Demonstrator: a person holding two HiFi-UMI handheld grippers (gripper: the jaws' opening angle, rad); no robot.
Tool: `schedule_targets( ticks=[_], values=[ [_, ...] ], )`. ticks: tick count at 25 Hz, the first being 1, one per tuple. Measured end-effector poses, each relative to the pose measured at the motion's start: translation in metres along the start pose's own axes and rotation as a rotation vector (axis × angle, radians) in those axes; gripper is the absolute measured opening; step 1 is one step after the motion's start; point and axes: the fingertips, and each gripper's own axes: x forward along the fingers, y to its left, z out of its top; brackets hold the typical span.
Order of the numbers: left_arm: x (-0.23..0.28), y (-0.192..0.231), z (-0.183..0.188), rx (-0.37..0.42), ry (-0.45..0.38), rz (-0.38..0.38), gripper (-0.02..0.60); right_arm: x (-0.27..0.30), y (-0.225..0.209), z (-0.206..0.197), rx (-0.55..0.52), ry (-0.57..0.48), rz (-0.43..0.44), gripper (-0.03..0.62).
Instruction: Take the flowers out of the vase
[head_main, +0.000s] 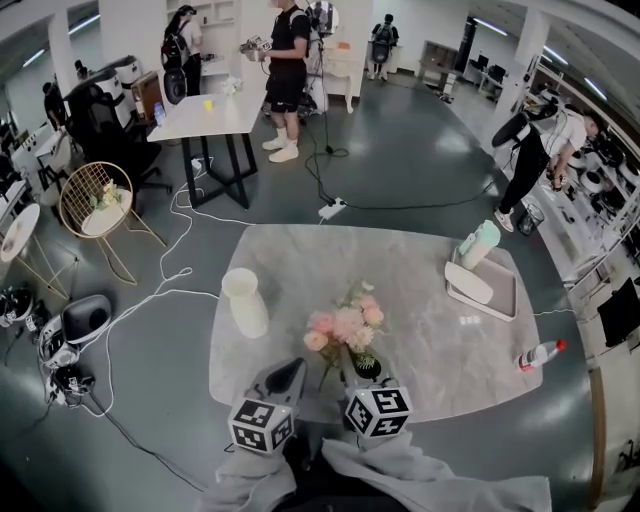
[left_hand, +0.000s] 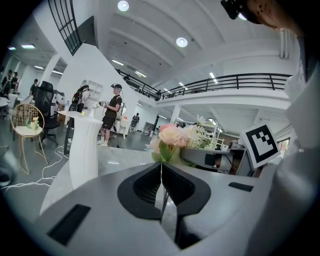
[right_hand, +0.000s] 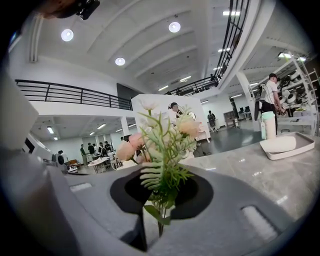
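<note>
Over the near edge of the table (head_main: 400, 270), between the two grippers: the flowers (head_main: 345, 325), already clear of the vase (head_main: 245, 302). Judged mostly done, then, with no stem seen in or near the vase's mouth from the head view. Standing upright toward the table's left edge, that vase, well apart from the bunch and touched by neither gripper. Remaining, by the look of it: only laying the bunch down on bare tabletop and letting go, if the task asks that much.

Gripped low on the stems by the right gripper (head_main: 362, 366), with jaws drawn nearly together and the green stems pinched between the pads. Seen from the right gripper view as leaves, a fern frond and pink heads rising straight up out of the jaw gap, roughly upright. Nothing loose or dangling to be made out there.

Closed too, the left gripper (head_main: 290, 372), pads all but meeting on one thin stem that runs down the slit between them, with a pink bloom standing just beyond the tips. Pointed in from the left at the lower stems, just beside the right gripper, both low at the table's near edge.

No contact visible between the blooms and the tabletop; held above it, as far as the head view tells.
</note>
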Motion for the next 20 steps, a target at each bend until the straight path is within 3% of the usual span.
schedule_targets(
  ticks=[20],
  values=[
    [-0.006,0.028,0.007,-0.011,-0.038,0.031,0.009,0.028,0.036,0.002,-0.046,-0.005,0.094,0.072]
  ],
)
